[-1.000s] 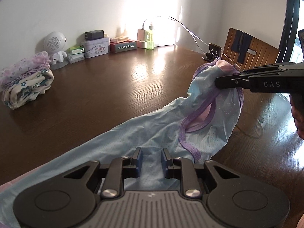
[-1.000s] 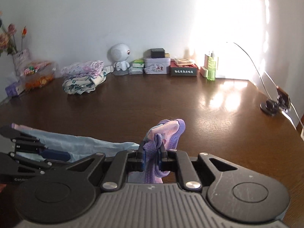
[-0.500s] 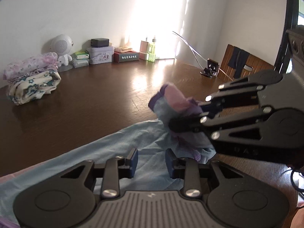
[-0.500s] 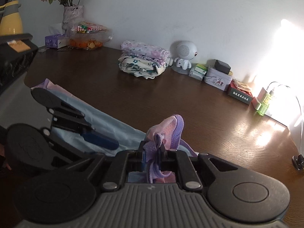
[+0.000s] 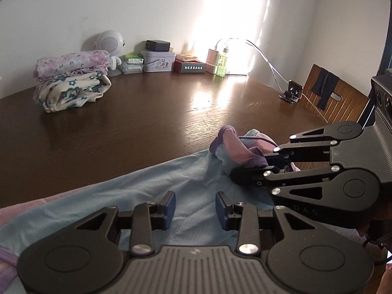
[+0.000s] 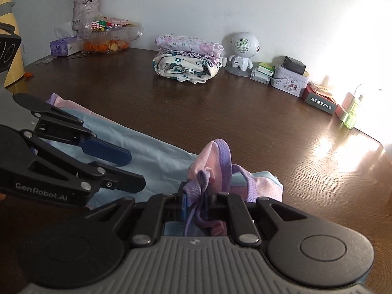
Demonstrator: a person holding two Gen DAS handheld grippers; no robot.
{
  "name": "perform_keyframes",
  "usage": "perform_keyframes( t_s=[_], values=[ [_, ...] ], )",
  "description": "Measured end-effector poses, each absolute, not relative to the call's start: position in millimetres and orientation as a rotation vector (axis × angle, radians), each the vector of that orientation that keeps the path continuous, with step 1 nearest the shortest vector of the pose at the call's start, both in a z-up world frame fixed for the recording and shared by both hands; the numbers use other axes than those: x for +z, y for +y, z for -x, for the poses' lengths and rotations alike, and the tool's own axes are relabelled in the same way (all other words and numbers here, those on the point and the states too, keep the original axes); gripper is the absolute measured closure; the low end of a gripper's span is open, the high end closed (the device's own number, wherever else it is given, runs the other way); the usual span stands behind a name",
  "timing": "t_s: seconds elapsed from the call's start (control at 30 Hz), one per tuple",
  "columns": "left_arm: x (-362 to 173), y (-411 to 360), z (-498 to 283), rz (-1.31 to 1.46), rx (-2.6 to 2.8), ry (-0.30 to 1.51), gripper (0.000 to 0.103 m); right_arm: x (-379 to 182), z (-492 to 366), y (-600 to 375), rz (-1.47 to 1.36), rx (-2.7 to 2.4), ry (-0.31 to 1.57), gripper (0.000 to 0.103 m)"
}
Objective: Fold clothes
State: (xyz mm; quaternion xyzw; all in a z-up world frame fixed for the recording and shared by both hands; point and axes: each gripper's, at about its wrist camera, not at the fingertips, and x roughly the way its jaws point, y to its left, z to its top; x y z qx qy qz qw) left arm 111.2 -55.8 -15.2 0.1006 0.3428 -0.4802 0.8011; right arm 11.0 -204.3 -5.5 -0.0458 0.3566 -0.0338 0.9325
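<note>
The near end of the light blue garment (image 5: 156,183) runs out of sight under the gripper bodies, and its left edge is cut off at the frame, so its full shape cannot be made out; of the person only a dark sliver of a hand shows at the right edge behind the right gripper (image 5: 247,169). Strong sunlight bleaches the wall and washes out whatever stands by the green bottle (image 5: 222,64). The dark wooden table (image 5: 147,112) fills the room's middle; along the white wall sit a round white speaker (image 6: 242,49), a tin (image 6: 289,83), small boxes, a vase of flowers (image 6: 85,12) and a stack of 2 folded floral clothes (image 6: 186,58). A wooden chair (image 5: 335,95) stands beyond the far right corner. The garment lies spread flat on the table in front of both tools, with its purple-trimmed pink end (image 6: 220,169) bunched up and folded back over the blue. The right gripper's jaws are pinched nearly together on that purple trim, which hangs bundled between the pads. The left gripper (image 5: 196,205) hovers just over the flat blue cloth; its jaws have just been opening and stand apart, the blue pads (image 5: 169,205) gripping nothing, the cloth lying beneath the gap.
</note>
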Motion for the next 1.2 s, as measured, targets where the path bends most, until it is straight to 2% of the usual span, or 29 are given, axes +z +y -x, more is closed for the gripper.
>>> perform_keyframes(
  t_s=[0.07, 0.13, 0.33, 0.47, 0.5, 0.53, 0.6, 0.9, 1.03, 1.1, 1.2],
  values=[
    [-17, -56, -112, -0.215, -1.030, 0.737, 0.068, -5, -11, -204, 0.080, -0.062, 0.726, 0.083],
    [-17, -55, -112, -0.212, -1.031, 0.737, 0.068, -2, -9, -204, 0.056, -0.047, 0.716, 0.071],
    [-18, -53, -113, -0.204, -1.033, 0.739, 0.068, 47, 25, -221, -0.083, 0.001, 0.581, 0.061],
    [-19, -53, -113, -0.206, -1.032, 0.736, 0.068, 59, 42, -244, -0.065, -0.097, 0.539, 0.061],
    [-19, -53, -112, -0.209, -1.031, 0.735, 0.068, 53, 42, -251, -0.067, -0.130, 0.556, 0.064],
    [-19, -54, -112, -0.212, -1.029, 0.732, 0.068, 46, 41, -259, -0.093, -0.136, 0.573, 0.074],
    [-19, -53, -111, -0.220, -1.023, 0.726, 0.068, 29, 38, -274, -0.155, -0.135, 0.606, 0.084],
    [-17, -49, -107, -0.231, -1.007, 0.704, 0.066, -18, 13, -263, -0.168, -0.051, 0.670, 0.084],
    [-1, -50, -91, -0.245, -1.040, 0.637, 0.060, -8, 20, -272, -0.209, -0.035, 0.641, 0.084],
    [12, -55, -76, -0.262, -1.086, 0.595, 0.053, 6, 27, -280, -0.229, -0.029, 0.603, 0.083],
    [23, -74, -57, -0.300, -1.139, 0.579, 0.051, 20, 33, -291, -0.198, -0.055, 0.570, 0.082]
  ],
)
